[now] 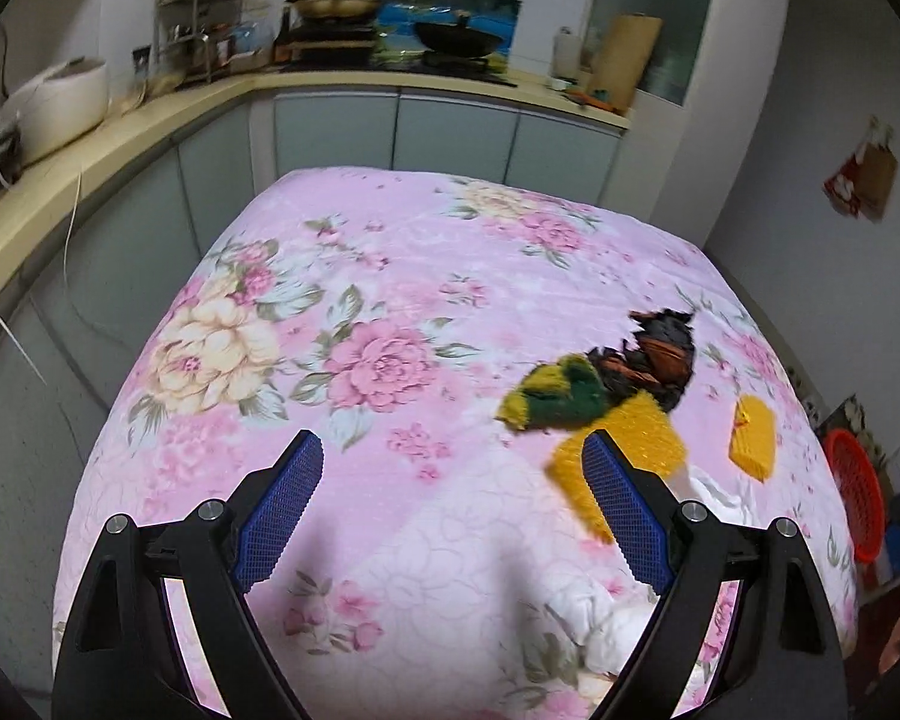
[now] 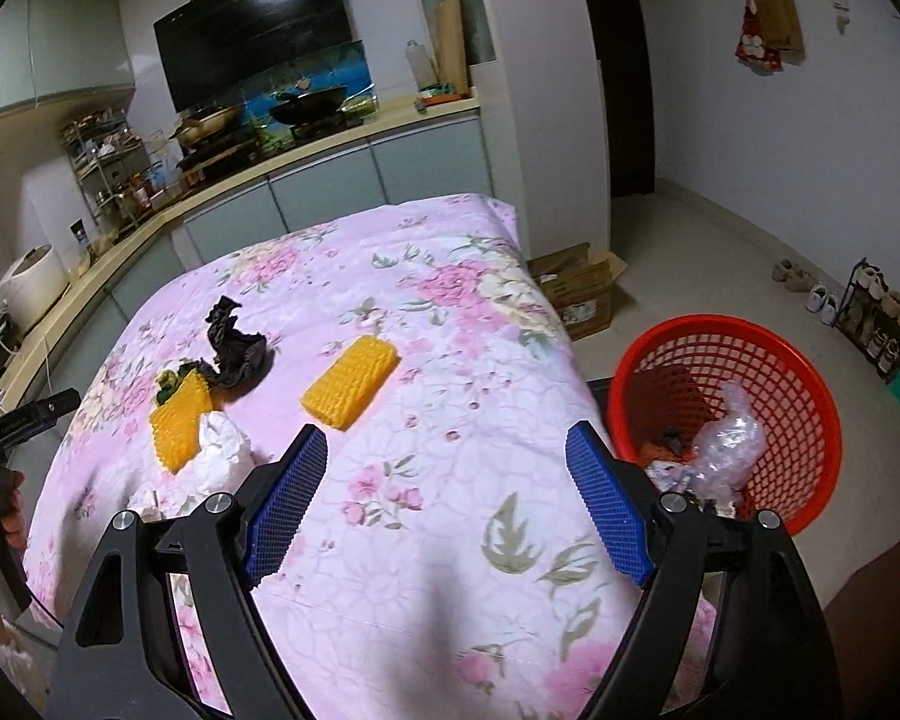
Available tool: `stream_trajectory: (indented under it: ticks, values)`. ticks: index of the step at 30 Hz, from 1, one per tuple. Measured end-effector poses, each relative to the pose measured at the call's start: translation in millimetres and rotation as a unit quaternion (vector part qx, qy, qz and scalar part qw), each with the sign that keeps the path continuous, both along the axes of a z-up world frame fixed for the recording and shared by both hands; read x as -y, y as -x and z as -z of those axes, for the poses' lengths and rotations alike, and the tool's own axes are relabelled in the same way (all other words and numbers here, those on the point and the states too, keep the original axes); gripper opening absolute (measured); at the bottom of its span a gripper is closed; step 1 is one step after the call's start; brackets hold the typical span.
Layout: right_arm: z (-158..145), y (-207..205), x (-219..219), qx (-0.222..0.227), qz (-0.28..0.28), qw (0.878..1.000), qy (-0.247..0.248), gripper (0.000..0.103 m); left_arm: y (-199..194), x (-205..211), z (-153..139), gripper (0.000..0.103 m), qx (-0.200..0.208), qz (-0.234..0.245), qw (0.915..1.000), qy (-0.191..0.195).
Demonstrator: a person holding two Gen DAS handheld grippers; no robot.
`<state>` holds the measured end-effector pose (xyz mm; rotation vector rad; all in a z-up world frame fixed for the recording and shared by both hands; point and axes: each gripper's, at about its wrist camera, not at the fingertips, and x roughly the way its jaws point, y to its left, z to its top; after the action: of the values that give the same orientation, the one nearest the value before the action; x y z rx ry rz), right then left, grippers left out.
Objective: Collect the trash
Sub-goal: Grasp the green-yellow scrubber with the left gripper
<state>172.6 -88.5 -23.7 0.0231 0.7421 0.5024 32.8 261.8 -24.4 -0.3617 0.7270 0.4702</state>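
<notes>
My left tool [image 1: 453,468]: both blue-padded fingers spread wide over the cloth, nothing between them.
Table [image 1: 390,252]: covered with a pink floral cloth, big cream and pink blooms to my left.
Trash ahead right: a dark crumpled wrapper [image 1: 660,360], with a green and yellow scrap [image 1: 555,396] touching its near left side.
Yellow foam nets: one [image 1: 636,444] just under the scrap, partly behind my right finger; another [image 1: 753,435] apart, further right.
White crumpled tissue [image 1: 714,489]: just beyond my right finger.
Red basket [image 1: 858,498]: past the table's right edge.
Background: kitchen counter with wok [image 1: 456,39] and rice cooker [image 1: 54,99].
</notes>
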Motion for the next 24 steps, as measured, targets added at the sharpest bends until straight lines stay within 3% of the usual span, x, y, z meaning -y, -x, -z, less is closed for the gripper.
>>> stream_trajectory:
  ticks: [5,12,19,24]
  values:
    - [0,-1,-12,-0.002,-0.012,1.0,0.008,0.079,-18,-7,9,0.085,-0.011,0.019,0.9997,0.004]
    - [0,-7,-18,-0.004,-0.01,1.0,0.018,0.079,-64,-9,21,0.085,-0.03,0.057,0.9978,-0.019]
    - [5,-17,-24,-0.012,-0.008,1.0,0.027,0.079,-110,-6,42,0.085,-0.053,0.123,0.9908,-0.019]
    - [9,-22,-32,-0.017,-0.013,0.999,0.031,0.079,-128,-6,61,0.085,-0.074,0.134,0.9881,-0.012]
